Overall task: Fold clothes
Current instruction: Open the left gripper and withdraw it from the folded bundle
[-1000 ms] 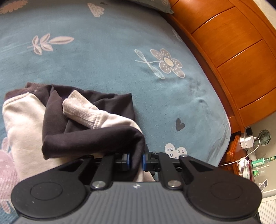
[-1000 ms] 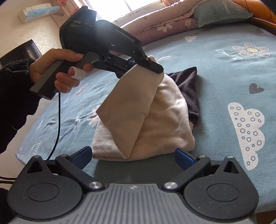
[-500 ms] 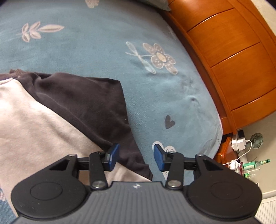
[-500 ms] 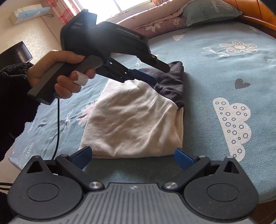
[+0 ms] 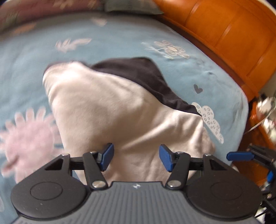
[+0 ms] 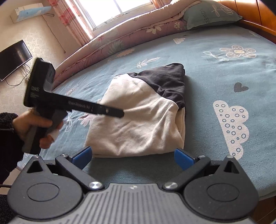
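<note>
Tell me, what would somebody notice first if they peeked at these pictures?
The folded cream and black garment lying in the middle of the blue flowery bedspread. Next, the black left gripper held in a hand at the bed's left side, its blue fingers opening above the cream cloth with nothing pinched. The right gripper waits open at the near edge.

bed (image 6: 215, 72) with a folded garment (image 6: 141, 124) on its teal sheet
the cream-and-black garment lies flat near the front edge, just beside a white cloud print; a rolled pink quilt (image 6: 131, 32) and a teal pillow (image 6: 208, 15) rest along the far side.
</note>
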`<state>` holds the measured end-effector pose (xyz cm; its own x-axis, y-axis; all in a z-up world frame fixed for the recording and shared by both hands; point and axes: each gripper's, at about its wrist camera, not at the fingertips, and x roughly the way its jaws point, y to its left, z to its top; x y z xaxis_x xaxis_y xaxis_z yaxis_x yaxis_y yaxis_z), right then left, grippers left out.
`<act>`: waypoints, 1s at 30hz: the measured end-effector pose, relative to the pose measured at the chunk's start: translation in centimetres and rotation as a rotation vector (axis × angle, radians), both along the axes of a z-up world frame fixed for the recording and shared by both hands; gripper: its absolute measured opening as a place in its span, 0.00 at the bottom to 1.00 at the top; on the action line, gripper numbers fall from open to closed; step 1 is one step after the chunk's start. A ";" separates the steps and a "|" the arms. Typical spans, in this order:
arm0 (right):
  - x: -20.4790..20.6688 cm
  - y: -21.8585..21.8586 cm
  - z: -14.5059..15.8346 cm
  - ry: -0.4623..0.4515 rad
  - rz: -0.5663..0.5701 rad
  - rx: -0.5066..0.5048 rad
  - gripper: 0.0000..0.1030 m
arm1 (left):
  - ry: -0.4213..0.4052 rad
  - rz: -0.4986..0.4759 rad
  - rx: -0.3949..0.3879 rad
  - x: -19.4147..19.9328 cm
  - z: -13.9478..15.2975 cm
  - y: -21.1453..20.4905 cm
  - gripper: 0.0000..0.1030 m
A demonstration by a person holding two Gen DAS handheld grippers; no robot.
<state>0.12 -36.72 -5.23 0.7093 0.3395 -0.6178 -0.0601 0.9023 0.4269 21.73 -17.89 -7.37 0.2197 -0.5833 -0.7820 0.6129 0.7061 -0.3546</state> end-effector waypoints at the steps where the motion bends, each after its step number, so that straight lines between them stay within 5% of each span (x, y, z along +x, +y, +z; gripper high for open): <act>1: 0.0 0.1 0.1 -0.001 0.001 -0.007 1.00 | 0.012 0.016 -0.029 0.6 0.4 0.3 0.57; 4: -0.1 0.1 0.4 -0.001 -0.004 -0.020 1.00 | 0.034 0.056 -0.106 2.3 1.8 0.9 0.57; 9: 0.6 0.0 0.2 0.020 -0.033 -0.026 1.00 | -0.091 0.033 -0.136 5.9 3.0 -1.5 0.57; 13: 1.2 0.2 0.0 0.037 -0.035 -0.044 1.00 | -0.209 -0.002 -0.037 8.0 0.2 -3.5 0.58; 19: 1.9 -0.4 -0.3 0.058 -0.043 -0.064 1.00 | -0.175 0.194 -0.056 11.2 -1.5 -0.8 0.54; 23: 2.6 -1.0 -0.1 0.055 -0.056 -0.076 1.00 | -0.214 0.170 -0.125 10.6 0.1 0.0 0.60; 27: 3.2 -1.3 0.5 0.039 -0.067 -0.089 1.00 | -0.270 0.162 -0.098 12.6 1.0 0.3 0.57; 29: 3.4 -1.7 0.9 0.030 -0.071 -0.101 1.00 | -0.226 0.189 -0.057 14.7 1.0 0.9 0.42; 30: 3.5 -1.9 1.3 0.017 -0.069 -0.106 1.00 | -0.193 0.203 -0.059 15.3 0.9 1.6 0.41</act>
